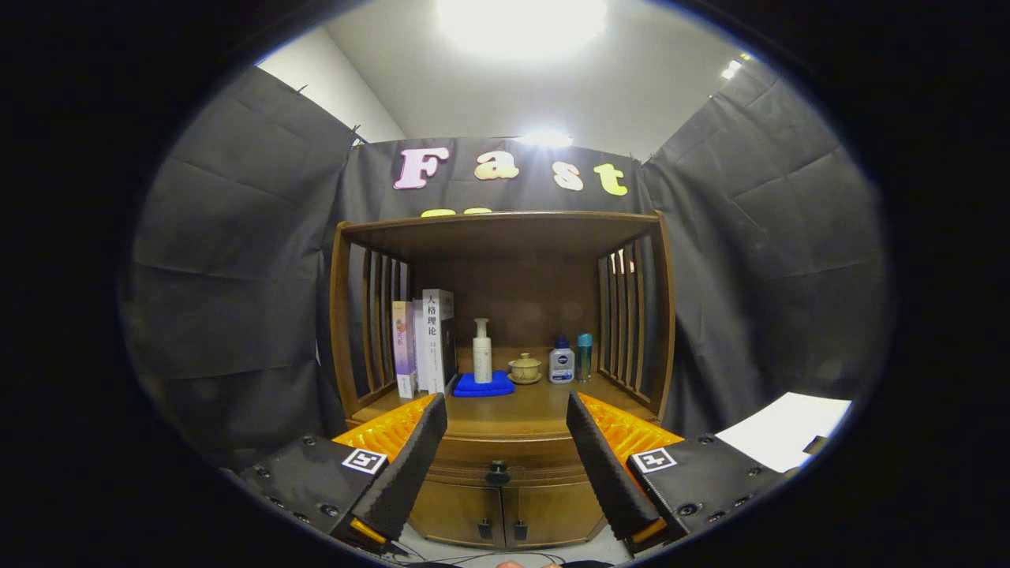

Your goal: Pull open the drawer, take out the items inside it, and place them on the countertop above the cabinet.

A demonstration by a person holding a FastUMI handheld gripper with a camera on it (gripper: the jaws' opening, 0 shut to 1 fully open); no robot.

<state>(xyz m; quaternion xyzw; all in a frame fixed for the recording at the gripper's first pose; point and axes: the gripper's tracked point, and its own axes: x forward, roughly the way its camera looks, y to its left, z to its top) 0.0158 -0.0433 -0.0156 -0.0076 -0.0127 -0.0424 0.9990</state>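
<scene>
Facing the shut drawer [497, 457], the gripper [506, 465] is held spread wide w/ nothing in it. Next, its knob [497, 473] must be pinched & pulled.

I can read one title: the white book [438, 339] on the cabinet shelf carries dark Chinese characters down its spine, seemingly 大格理论; the print on the small white bottle [561, 363] is too small for me; the gripper [505, 406], fingers spread apart, bears a square black-and-white marker [364, 461] on each side.
</scene>
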